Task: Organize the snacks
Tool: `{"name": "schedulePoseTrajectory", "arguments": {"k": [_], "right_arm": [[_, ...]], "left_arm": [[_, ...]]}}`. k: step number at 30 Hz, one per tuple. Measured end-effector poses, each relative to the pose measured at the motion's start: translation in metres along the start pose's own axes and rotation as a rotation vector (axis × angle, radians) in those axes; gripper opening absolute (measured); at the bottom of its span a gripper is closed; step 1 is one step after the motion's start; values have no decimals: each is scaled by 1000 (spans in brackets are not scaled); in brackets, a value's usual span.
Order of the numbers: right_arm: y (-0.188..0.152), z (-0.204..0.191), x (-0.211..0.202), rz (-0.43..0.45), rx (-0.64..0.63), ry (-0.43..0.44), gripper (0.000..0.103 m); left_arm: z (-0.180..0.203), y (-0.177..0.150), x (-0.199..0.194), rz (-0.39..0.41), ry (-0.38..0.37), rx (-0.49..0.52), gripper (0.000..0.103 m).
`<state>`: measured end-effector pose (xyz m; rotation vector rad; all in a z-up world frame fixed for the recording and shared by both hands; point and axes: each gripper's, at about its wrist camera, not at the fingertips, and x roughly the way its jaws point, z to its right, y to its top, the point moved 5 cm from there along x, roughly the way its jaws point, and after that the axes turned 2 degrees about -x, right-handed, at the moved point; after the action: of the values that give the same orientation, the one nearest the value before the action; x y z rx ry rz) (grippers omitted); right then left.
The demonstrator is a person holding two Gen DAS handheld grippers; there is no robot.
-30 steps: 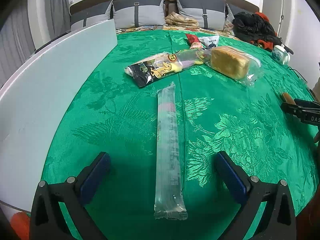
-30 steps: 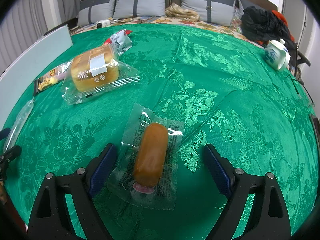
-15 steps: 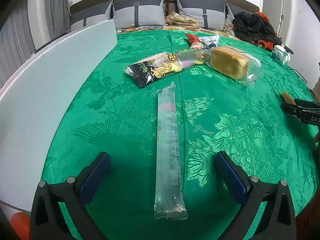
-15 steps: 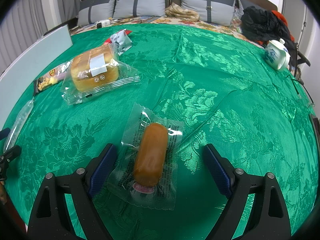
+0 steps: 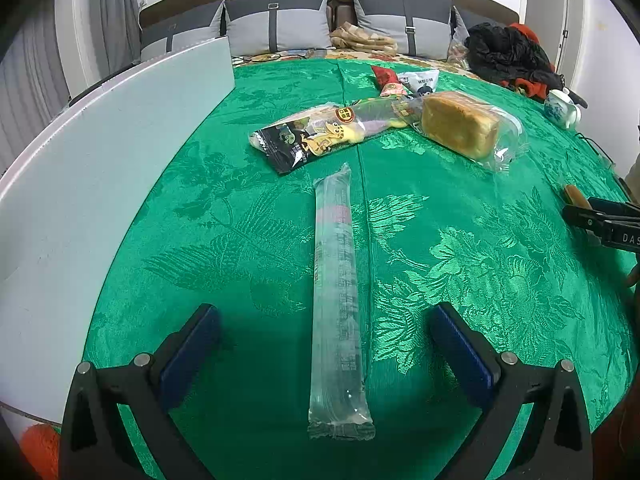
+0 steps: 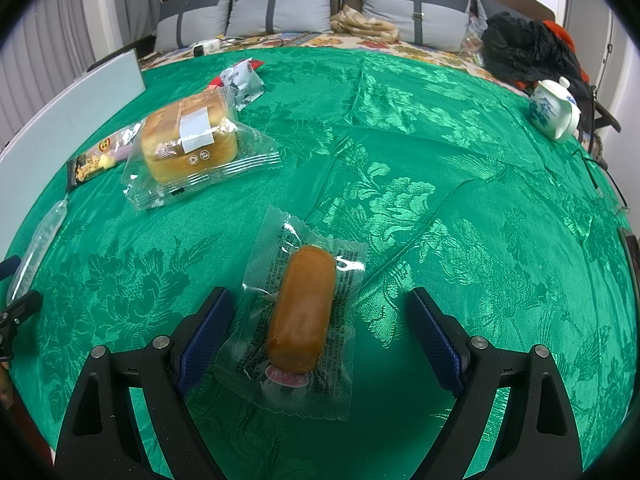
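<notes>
Nothing looks sorted yet: the snacks lie scattered across the green tablecloth (image 5: 248,184), and none is held or gathered into a group; the long clear stick pack (image 5: 338,300) lies lengthwise between the fingers of the left gripper (image 5: 324,344), whose jaws are spread wide and touch nothing; the wrapped sausage-shaped bun (image 6: 302,312) lies between the fingers of the right gripper (image 6: 320,332), equally wide apart and empty, its left pad just beside the wrapper's edge; farther off sit the bagged loaf cake (image 6: 188,144), the dark cartoon packet (image 5: 308,136) and a small white pouch (image 6: 242,82), near the white board (image 5: 80,160); both grippers hover low over the cloth, pointing forward along their snacks, seemingly ready to close.
</notes>
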<state>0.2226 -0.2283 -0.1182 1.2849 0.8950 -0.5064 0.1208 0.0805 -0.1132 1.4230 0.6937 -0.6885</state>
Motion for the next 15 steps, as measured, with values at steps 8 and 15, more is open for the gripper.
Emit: {"name": "schedulePoseTrajectory", "arguments": {"k": [8,15], "right_arm": [[-1,0,-3,0,1,6,92],[-1,0,-3,0,1,6,92]], "left_arm": [[0,3,4,-59,-7,1,103],[4,0,2,-115,-21,24,103]]}}
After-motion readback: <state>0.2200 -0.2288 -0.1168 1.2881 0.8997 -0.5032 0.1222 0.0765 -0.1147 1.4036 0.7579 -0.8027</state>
